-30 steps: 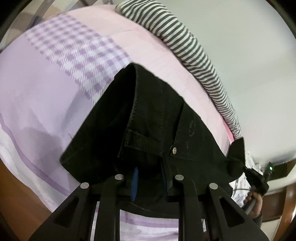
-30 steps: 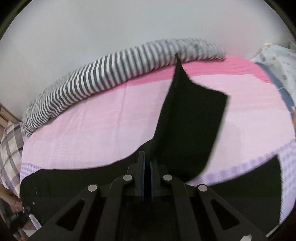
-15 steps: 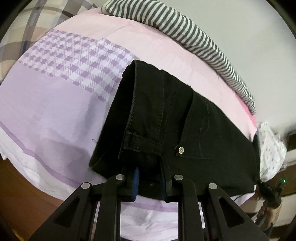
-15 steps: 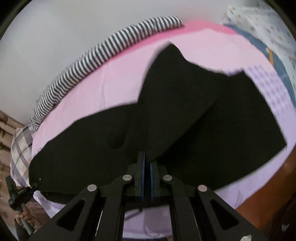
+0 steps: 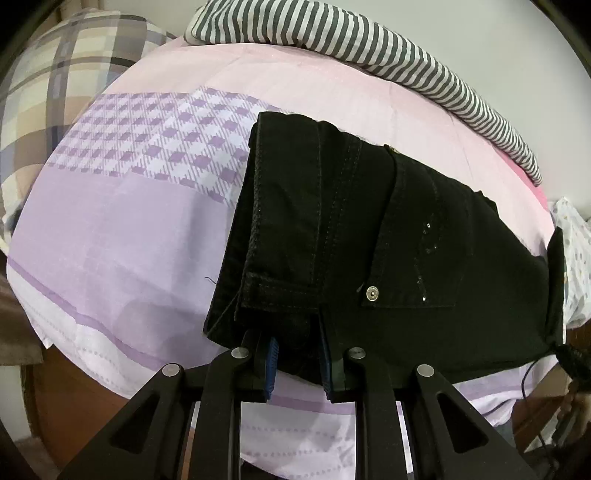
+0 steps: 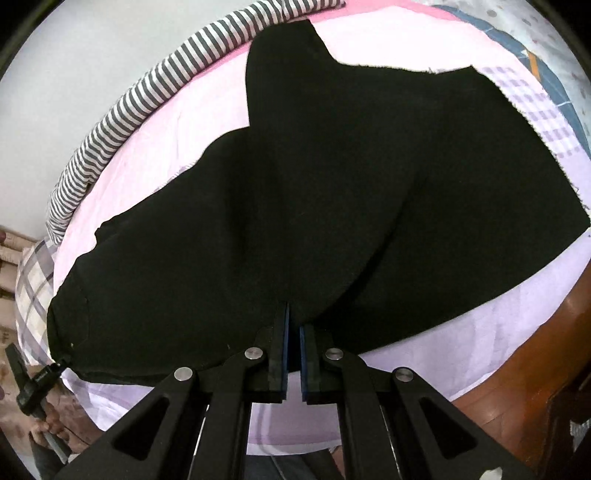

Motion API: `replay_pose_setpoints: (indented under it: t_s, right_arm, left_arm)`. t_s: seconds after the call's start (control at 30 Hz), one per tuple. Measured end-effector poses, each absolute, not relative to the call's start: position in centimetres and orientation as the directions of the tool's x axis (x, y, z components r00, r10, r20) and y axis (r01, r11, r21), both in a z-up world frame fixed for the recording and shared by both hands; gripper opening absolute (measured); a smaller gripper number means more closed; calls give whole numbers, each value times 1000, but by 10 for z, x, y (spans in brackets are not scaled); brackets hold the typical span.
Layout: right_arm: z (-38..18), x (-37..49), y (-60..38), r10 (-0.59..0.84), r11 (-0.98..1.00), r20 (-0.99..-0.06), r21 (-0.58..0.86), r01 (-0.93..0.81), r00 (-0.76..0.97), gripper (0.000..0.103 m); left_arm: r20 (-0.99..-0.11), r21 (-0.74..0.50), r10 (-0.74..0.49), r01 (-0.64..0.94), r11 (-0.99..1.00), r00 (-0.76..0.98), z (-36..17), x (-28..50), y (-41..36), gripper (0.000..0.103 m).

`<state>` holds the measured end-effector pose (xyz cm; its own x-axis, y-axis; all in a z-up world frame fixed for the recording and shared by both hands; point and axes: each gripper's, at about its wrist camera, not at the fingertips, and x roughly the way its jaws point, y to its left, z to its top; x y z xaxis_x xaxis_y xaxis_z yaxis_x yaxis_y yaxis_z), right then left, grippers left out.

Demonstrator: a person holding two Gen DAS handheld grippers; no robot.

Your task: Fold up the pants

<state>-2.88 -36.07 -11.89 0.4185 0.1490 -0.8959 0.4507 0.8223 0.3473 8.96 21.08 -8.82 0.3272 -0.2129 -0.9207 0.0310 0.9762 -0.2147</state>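
The left gripper point(image 5: 295, 363) had its blue-padded fingers point(image 5: 272, 363) clamped on the waistband end of the black pants point(image 5: 369, 240), pinching a thick bunch of denim just below a belt loop and beside a silver rivet point(image 5: 372, 293) at a pocket corner. The right gripper point(image 6: 293, 363) had its fingers point(image 6: 283, 354) pressed nearly together on a thin fold of the same pants point(image 6: 314, 203), at the near edge of the cloth. From those two grips the pants spread out flat over the bed point(image 5: 129, 221), lying lengthwise along its near edge, with one leg end reaching toward the far edge and the other toward a corner. The bed carried a sheet in bands of pale lilac, purple-and-white check point(image 5: 155, 147) and pink further back. Along the far edge lay a long grey-and-white striped quilt point(image 5: 369, 48), rolled against a plain white wall point(image 6: 74, 55). A plaid pillow point(image 5: 48, 81) in beige, brown and blue sat at one end of the bed, and a white fabric with small coloured dots point(image 6: 546, 33) lay at the other end. Below the near edge of the bed a reddish-brown wooden frame point(image 6: 535, 343) showed.
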Motion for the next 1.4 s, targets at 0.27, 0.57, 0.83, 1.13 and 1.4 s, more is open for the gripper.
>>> replay_pose_setpoints:
  t_s: [0.27, 0.57, 0.83, 1.13, 1.4]
  right_arm:
    - [-124, -27, -360, 161, 818, -897, 354, 453, 411, 8]
    - [-118, -29, -387, 236, 737, -814, 506, 447, 531, 53]
    - [-123, -18, -428, 315, 644, -742, 626, 441, 593, 53]
    - [-120, -10, -477, 289, 611, -716, 649, 453, 635, 48]
    - [-117, -1, -516, 294, 611, -708, 656, 443, 642, 29]
  left_arm:
    - [-934, -143, -154, 59, 988, 322, -94, 92, 201, 24]
    - [-934, -110, -159, 167, 980, 321, -72, 71, 196, 40]
    - [-870, -123, -260, 327, 937, 419, -27, 39, 168, 40]
    - [-833, -210, -475, 632, 746, 284, -39, 22, 18, 41]
    - [-833, -225, -536, 803, 552, 134, -60, 2, -102, 41]
